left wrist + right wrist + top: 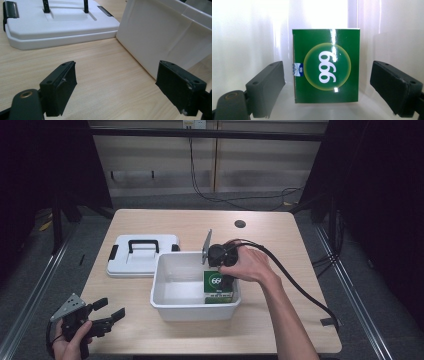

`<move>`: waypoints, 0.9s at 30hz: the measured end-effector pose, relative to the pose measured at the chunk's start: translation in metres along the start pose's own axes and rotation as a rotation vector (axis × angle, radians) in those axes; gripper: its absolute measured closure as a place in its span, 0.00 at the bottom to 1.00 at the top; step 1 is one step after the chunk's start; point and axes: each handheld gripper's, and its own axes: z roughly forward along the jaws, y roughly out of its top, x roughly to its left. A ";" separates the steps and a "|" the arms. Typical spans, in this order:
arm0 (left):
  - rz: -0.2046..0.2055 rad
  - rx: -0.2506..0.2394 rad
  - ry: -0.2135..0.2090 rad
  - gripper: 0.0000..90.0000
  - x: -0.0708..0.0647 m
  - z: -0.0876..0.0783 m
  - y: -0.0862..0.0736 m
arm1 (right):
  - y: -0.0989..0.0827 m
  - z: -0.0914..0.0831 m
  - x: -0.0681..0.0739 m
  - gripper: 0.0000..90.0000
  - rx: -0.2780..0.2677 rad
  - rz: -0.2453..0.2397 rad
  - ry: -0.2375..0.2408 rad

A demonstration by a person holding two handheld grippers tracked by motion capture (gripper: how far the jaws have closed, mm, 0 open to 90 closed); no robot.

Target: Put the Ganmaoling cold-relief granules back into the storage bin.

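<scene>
The small green cardboard box printed with a white "999" (326, 65) lies inside the white rectangular plastic bin (165, 306), in its right near corner close to the wall. The right gripper (223, 279) reaches down into the bin directly over it; in the right gripper view its black fingers (265, 88) are spread wide, one on each side of the box with clear gaps, so nothing is pinched. That straddling stance suits either closing on the box or letting it go; which of the two I cannot tell. The left gripper (111, 312) waits low at the near left corner of the light wooden worktop (280, 240), its fingers (58, 89) also spread and empty, aimed toward the bin's outer wall. The bin's white lid with black handle (142, 252) lies flat beside the bin, leaving the opening free.
</scene>
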 end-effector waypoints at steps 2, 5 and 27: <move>0.003 0.000 0.000 0.18 0.000 0.000 0.000 | -0.001 -0.004 0.000 0.13 -0.019 0.002 -0.008; 0.002 0.001 0.001 0.18 0.001 0.000 0.000 | -0.002 -0.009 0.001 0.14 -0.072 -0.004 -0.014; 0.008 0.019 0.001 0.18 0.001 0.002 0.000 | -0.025 -0.030 0.009 0.15 -0.284 0.099 -0.112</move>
